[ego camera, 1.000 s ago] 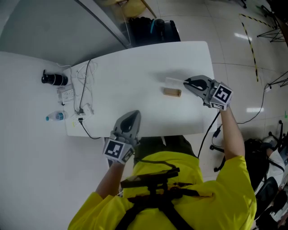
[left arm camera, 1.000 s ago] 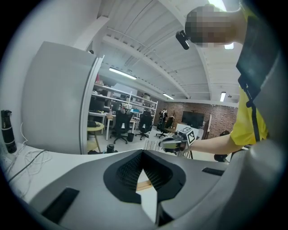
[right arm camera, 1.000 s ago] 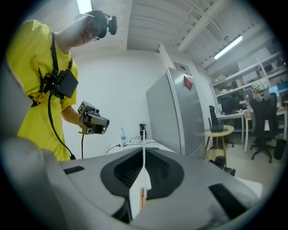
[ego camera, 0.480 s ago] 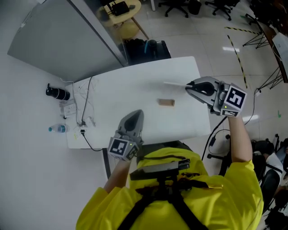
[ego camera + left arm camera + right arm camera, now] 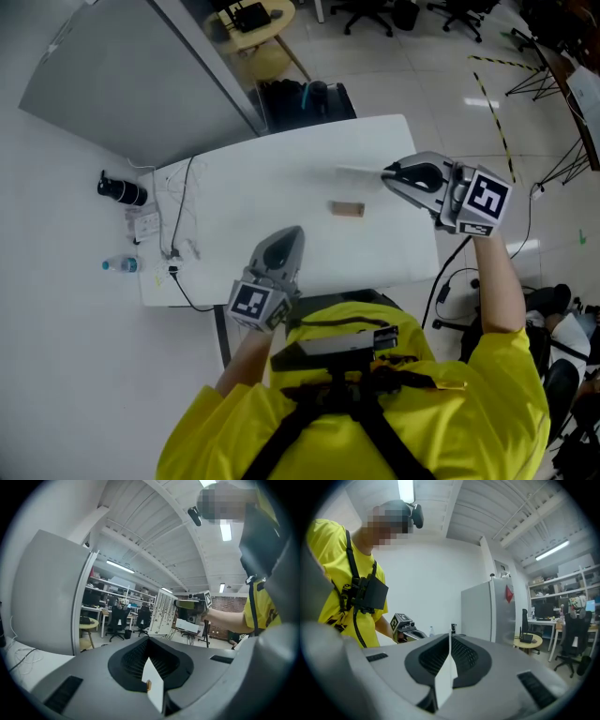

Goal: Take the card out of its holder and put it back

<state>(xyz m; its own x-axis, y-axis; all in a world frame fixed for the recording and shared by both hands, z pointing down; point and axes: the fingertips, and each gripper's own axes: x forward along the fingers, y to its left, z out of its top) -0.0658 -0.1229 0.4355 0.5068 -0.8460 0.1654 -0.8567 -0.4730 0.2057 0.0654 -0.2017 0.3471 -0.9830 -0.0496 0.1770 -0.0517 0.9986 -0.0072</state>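
A small wooden card holder (image 5: 346,209) lies on the white table (image 5: 244,187) with nothing in it. My right gripper (image 5: 389,175) hovers just right of it and above it, shut on a thin white card (image 5: 361,172) that points left. In the right gripper view the card (image 5: 449,667) shows edge-on between the closed jaws. My left gripper (image 5: 286,234) hangs over the table's near edge, well left of the holder, with its jaws together and nothing sticking out. Each gripper shows small in the other's view: the right gripper (image 5: 192,604) and the left gripper (image 5: 410,630).
At the table's left end lie a black cylinder (image 5: 120,189), a water bottle (image 5: 119,265) and loose cables (image 5: 173,211). A grey partition (image 5: 122,84) stands behind the table. Office chairs and a round yellow table (image 5: 258,19) stand farther back. A cable hangs off the right edge.
The right gripper and card now sit a little farther from the holder than a second ago. The head view has shifted. The left gripper has hardly moved.
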